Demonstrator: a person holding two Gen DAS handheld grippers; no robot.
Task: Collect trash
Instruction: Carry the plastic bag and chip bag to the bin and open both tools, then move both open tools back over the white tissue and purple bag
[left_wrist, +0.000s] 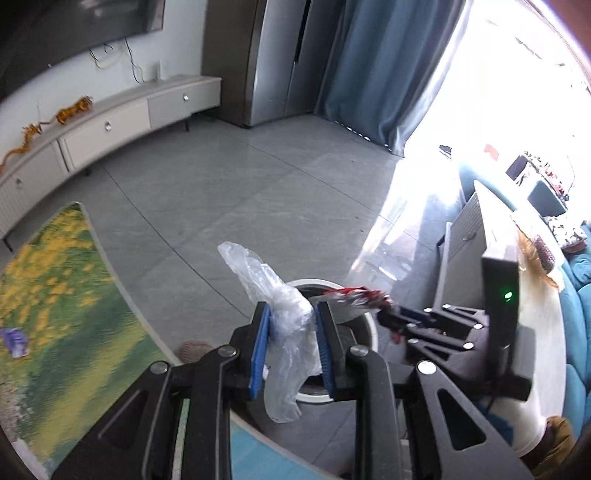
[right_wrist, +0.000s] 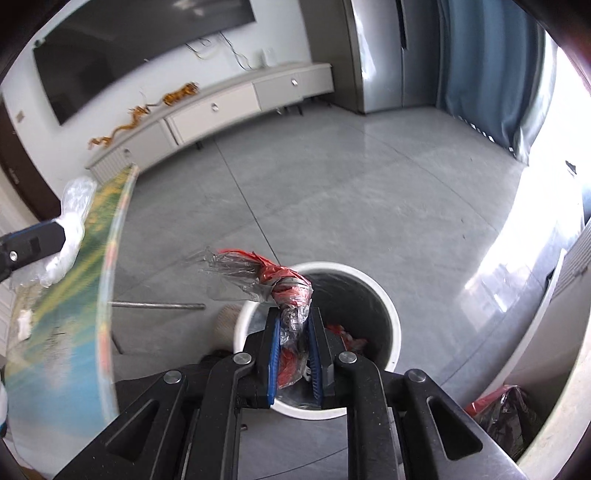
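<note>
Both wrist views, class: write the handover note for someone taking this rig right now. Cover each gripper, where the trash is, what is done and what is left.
Left gripper: shut on a clear plastic bag, held over the near rim of the white bin.
Right gripper: shut on a red and clear wrapper, above the bin's opening.
Done: both pieces are picked up, and some red trash already lies in the bin.
Left: release both into the bin. A purple scrap and a white scrap remain on the patterned table; a dark bag sits by the sofa.
</note>
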